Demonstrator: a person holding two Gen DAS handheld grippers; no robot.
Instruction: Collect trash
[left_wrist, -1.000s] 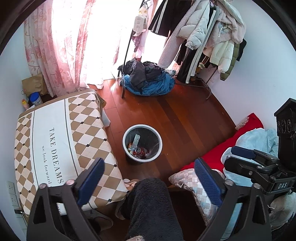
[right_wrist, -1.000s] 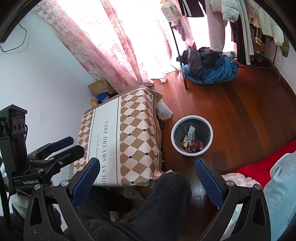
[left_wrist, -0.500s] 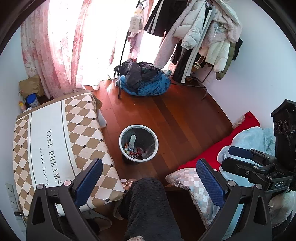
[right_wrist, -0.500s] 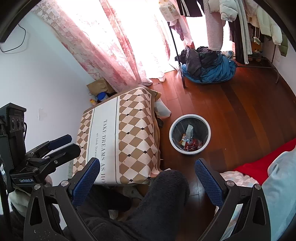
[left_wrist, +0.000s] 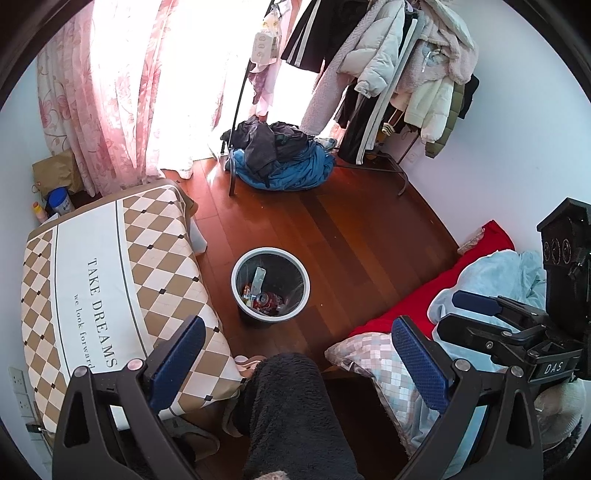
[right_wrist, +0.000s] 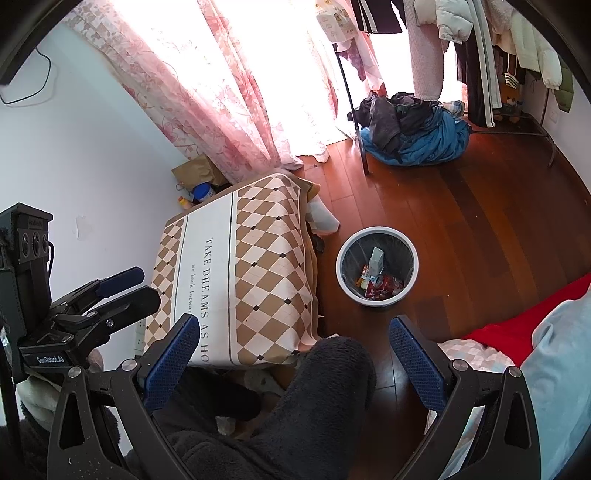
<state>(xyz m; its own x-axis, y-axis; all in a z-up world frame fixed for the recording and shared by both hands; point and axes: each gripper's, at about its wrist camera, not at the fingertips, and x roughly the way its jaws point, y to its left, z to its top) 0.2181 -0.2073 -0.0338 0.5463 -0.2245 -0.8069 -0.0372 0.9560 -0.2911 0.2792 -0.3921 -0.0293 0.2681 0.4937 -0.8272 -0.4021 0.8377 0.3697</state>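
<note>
Wooden floor (left_wrist: 369, 236) carries a table under a checked cloth (left_wrist: 110, 280) at its left edge, then a grey bin (left_wrist: 270, 282) just beside it, holding a red can and what looks like a carton. Both the left gripper (left_wrist: 299, 363) and right gripper (right_wrist: 295, 360) hang spread wide, empty, above a dark fleece knee (right_wrist: 325, 398).

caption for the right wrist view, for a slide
Open right gripper above a trash bin holding cans and wrappers, beside a checkered table cover.
</note>
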